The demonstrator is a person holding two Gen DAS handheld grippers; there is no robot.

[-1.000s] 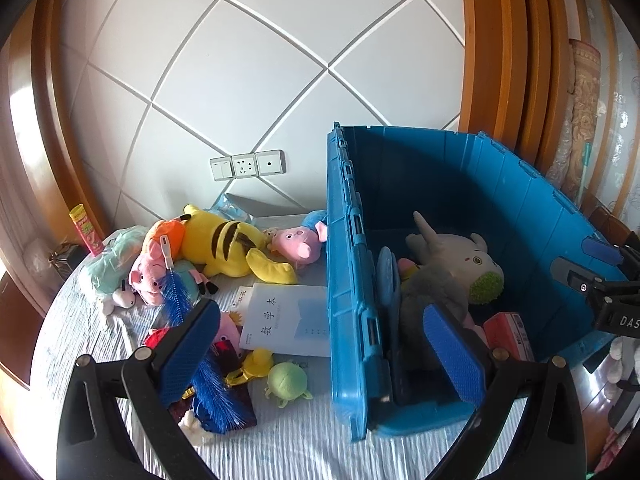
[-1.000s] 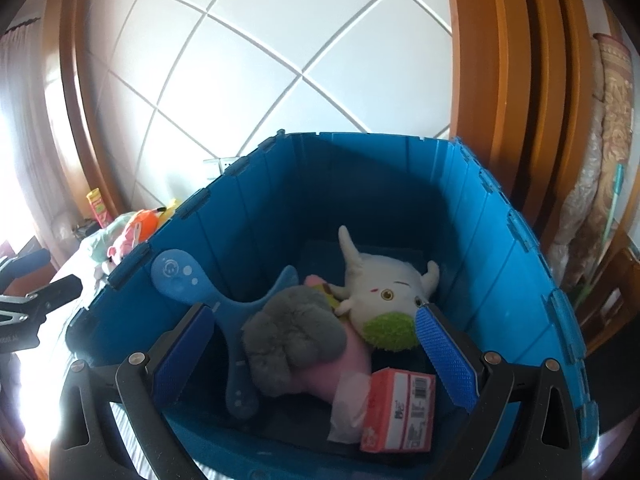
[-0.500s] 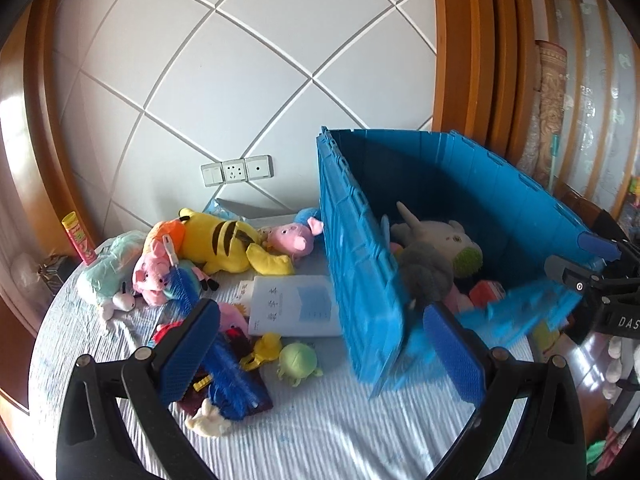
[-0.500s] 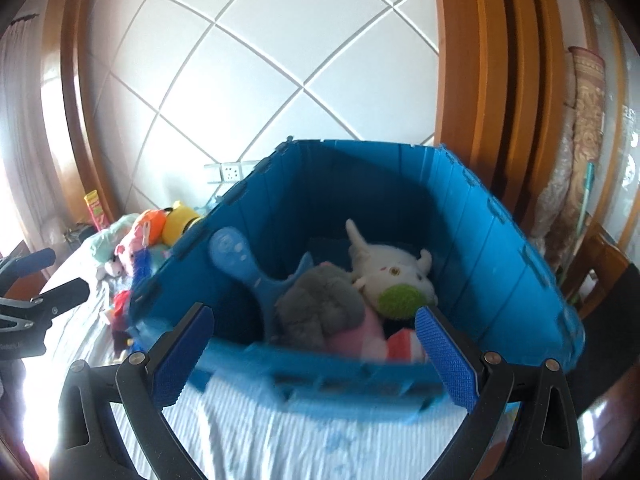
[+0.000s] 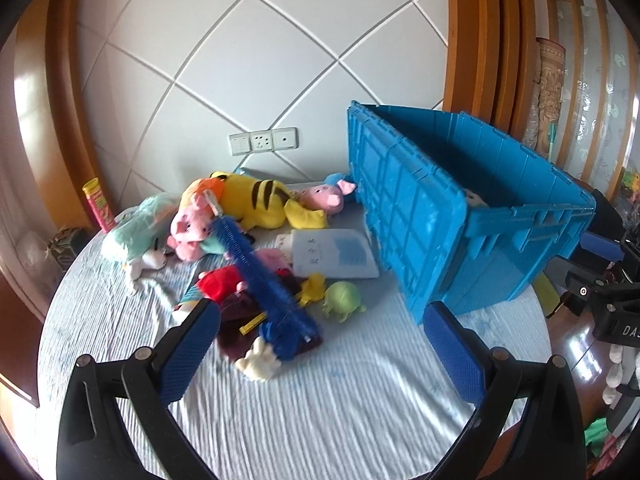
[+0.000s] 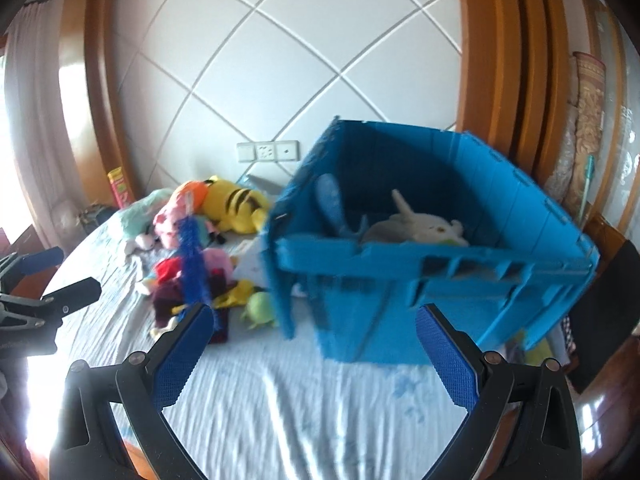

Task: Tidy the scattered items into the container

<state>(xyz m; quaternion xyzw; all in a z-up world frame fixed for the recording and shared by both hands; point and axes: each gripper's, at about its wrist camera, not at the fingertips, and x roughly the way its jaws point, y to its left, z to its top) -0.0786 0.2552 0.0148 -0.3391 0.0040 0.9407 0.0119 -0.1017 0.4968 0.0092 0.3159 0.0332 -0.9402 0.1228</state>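
A round bed covered in a pale blue ribbed sheet [image 5: 340,392] fills both fisheye views, with a white quilted wall panel behind it. On the right side of the bed sits a large blue ribbed plastic storage crate [image 5: 424,216], open at the top. In the right wrist view a grey and white horned plush animal [image 6: 420,226] and a light blue flat plastic paddle-shaped piece [image 6: 332,204] lie inside the crate. Beside the crate, on the left half of the bed, toys lie scattered: a yellow plush with black stripes [image 5: 256,200], a pink pig plush [image 5: 326,198], a mint green plush [image 5: 136,224], a small pale green turtle toy [image 5: 344,300], a long blue bristle brush [image 5: 260,276] lying across a red and maroon heap, and a white booklet with a blue cover patch [image 5: 334,254] touching the crate's wall. The left gripper [image 5: 320,344] hangs above the sheet in front of the toys, its blue-padded fingers spread wide and holding nothing. The right gripper [image 6: 314,346] hangs in front of the crate's near wall, its fingers also spread wide and empty.
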